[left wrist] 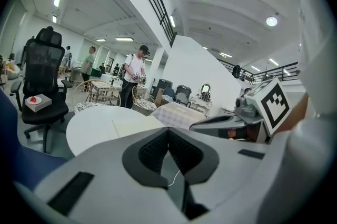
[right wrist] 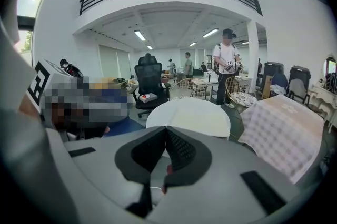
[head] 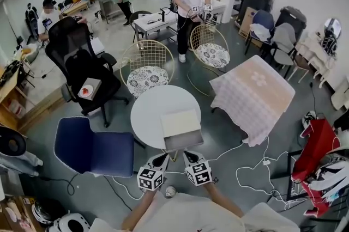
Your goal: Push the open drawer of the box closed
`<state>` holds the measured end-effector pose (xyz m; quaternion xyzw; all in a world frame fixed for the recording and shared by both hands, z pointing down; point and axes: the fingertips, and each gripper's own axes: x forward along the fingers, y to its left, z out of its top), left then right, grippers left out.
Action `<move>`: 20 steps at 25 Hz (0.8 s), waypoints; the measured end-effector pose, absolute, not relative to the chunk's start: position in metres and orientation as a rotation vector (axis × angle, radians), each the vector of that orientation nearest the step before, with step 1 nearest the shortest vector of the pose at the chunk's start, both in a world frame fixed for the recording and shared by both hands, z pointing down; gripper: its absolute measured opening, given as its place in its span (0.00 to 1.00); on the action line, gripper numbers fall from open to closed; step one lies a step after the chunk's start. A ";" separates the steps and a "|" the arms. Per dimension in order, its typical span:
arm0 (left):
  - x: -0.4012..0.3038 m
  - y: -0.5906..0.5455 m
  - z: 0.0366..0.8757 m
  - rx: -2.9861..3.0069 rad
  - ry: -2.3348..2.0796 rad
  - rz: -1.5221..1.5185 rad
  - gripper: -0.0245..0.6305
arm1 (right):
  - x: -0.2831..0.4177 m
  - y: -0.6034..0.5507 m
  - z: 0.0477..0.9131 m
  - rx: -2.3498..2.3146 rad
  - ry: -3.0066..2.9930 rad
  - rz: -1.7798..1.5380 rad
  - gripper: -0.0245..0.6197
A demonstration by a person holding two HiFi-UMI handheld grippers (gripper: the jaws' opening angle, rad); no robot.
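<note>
A cream box (head: pixel 180 122) sits near the front edge of the round white table (head: pixel 144 111). Its drawer (head: pixel 184 141) is pulled out toward me and overhangs the rim. My left gripper (head: pixel 163 158) and right gripper (head: pixel 188 154) hover side by side just short of the drawer front, both shut and empty, touching nothing. In the left gripper view the jaws (left wrist: pixel 168 131) meet at their tips, with the table (left wrist: pixel 89 123), the box top (left wrist: pixel 131 125) and the right gripper (left wrist: pixel 226 124) beyond. The right gripper view shows its jaws (right wrist: pixel 166 128) closed before the table (right wrist: pixel 195 115).
A blue chair (head: pixel 92 152) stands left of the table, a black office chair (head: pixel 82 70) behind it. Two wire chairs (head: pixel 147 65) stand at the back. A cloth-covered table (head: pixel 253 97) is at the right. Cables (head: pixel 256 168) lie on the floor. A person (head: pixel 191 2) stands far back.
</note>
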<state>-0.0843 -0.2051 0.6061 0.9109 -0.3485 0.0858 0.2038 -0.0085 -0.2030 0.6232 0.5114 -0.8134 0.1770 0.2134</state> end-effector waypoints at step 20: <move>-0.066 -0.238 0.617 2.443 -1.116 0.262 0.06 | 0.020 -0.241 0.636 1.298 -2.323 0.523 0.06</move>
